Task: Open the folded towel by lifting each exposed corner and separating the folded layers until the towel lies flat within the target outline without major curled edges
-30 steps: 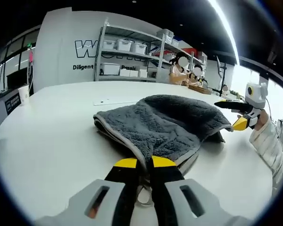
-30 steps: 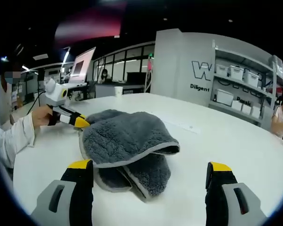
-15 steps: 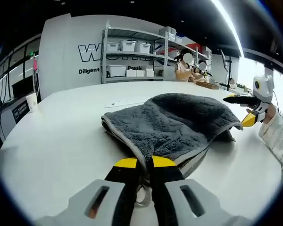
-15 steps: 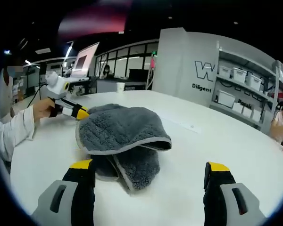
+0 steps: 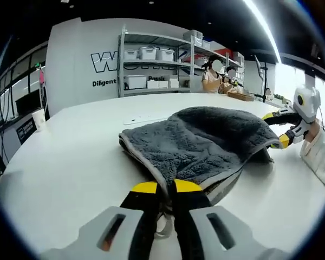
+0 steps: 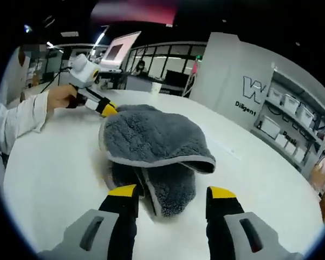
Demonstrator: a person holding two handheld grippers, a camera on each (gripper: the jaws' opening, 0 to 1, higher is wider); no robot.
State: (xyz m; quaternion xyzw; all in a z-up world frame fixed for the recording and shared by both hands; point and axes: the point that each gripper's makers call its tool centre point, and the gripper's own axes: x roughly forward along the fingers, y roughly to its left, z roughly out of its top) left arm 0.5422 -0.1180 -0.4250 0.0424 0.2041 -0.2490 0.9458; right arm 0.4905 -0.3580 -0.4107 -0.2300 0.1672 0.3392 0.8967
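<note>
Towel (image 5: 203, 142): grey cloth, thick fluffy pile, matt, paler smooth-stitched hem along edges. Table (image 5: 70, 162): white, smooth, faint sheen. Left gripper (image 5: 167, 187), bottom centre of left gripper view: black matt jaws, yellow tips, grey plastic body. Shelving (image 5: 154, 59), upper centre: pale metal frame, white plastic bins.

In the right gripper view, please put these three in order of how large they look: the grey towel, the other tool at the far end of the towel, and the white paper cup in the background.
1. grey towel
2. left tool
3. paper cup; it stands farther away, so its small look is partly due to distance.
</note>
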